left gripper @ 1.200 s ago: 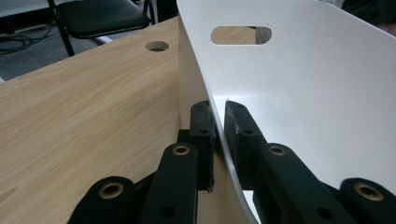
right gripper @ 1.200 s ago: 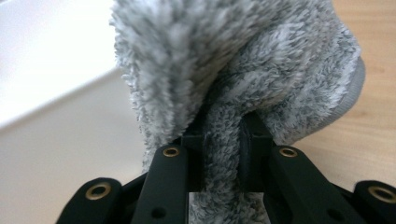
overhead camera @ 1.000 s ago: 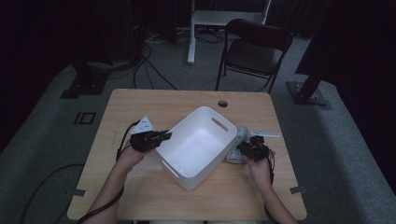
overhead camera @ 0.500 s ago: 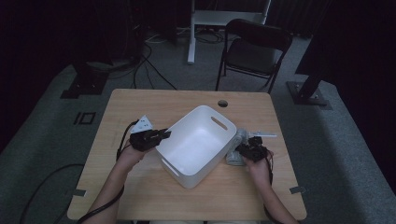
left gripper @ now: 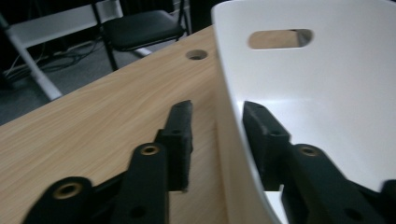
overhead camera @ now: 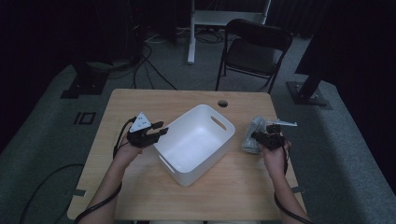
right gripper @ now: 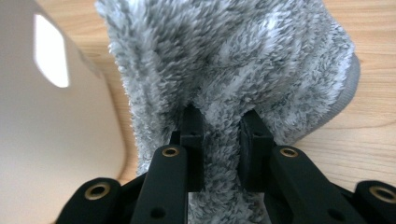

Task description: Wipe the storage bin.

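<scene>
The left claw [left gripper: 215,140] has just been opening; its black jaws straddle the smooth white plastic bin's [overhead camera: 196,140] thin curved wall without pressing. The right claw [right gripper: 219,140] pinches a fluffy grey cloth [right gripper: 243,60] on the wooden surface [overhead camera: 140,100], beside the bin.

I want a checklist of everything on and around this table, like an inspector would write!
Surface: wooden table, cable hole near the far edge.
Job's things: white bin, nothing inside; grey fluffy cloth to its right.
Clutter: small light part beyond the cloth.
Grippers: left gripper jaws have just been opening, straddling the bin wall without pressing; right gripper pinches a fold of the cloth.
Cables: one trails from each gripper; more on the floor.
Surroundings: black folding chair, dark carpet.
</scene>
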